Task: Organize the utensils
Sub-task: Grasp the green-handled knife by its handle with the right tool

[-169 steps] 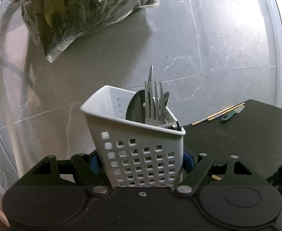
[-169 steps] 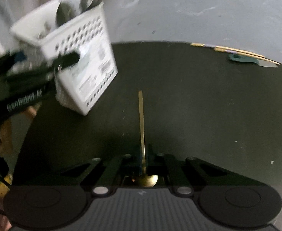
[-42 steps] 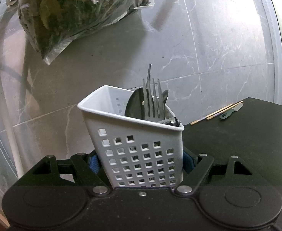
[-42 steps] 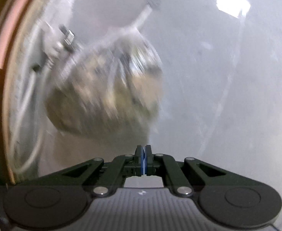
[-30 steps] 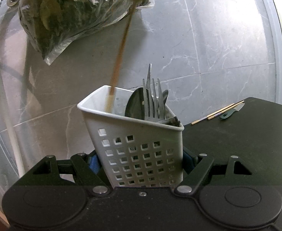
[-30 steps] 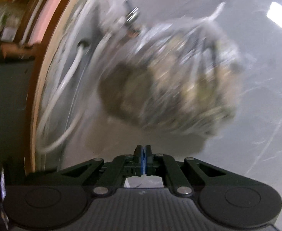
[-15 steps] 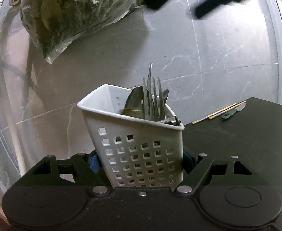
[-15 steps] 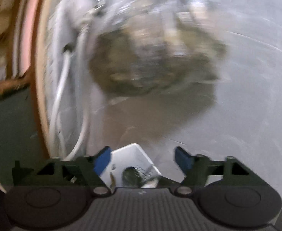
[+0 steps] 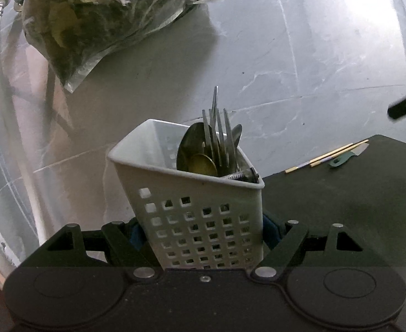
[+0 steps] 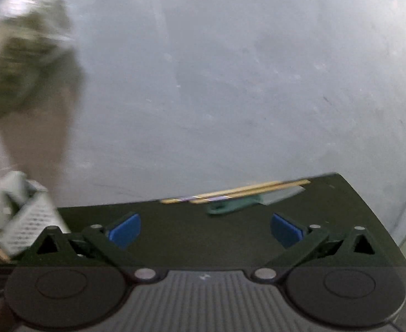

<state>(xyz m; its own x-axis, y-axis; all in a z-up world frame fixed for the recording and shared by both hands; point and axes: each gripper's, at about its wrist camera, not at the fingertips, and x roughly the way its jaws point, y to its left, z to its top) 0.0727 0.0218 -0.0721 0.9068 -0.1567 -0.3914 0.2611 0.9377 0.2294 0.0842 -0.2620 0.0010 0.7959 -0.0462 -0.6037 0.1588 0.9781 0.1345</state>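
Left gripper [image 9: 203, 235] is clamping the white caddy [image 9: 197, 210] holding forks and spoons at the table's [image 10: 175, 238] edge, while right gripper [image 10: 205, 228], jaws just opened wide and empty, is lining up on the chopsticks [image 10: 236, 191] and knife [image 10: 241, 203] at the far edge, next grab probably there.

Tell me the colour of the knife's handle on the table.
Dark green; the knife handle shows best in the right wrist view, lying beside the chopsticks.
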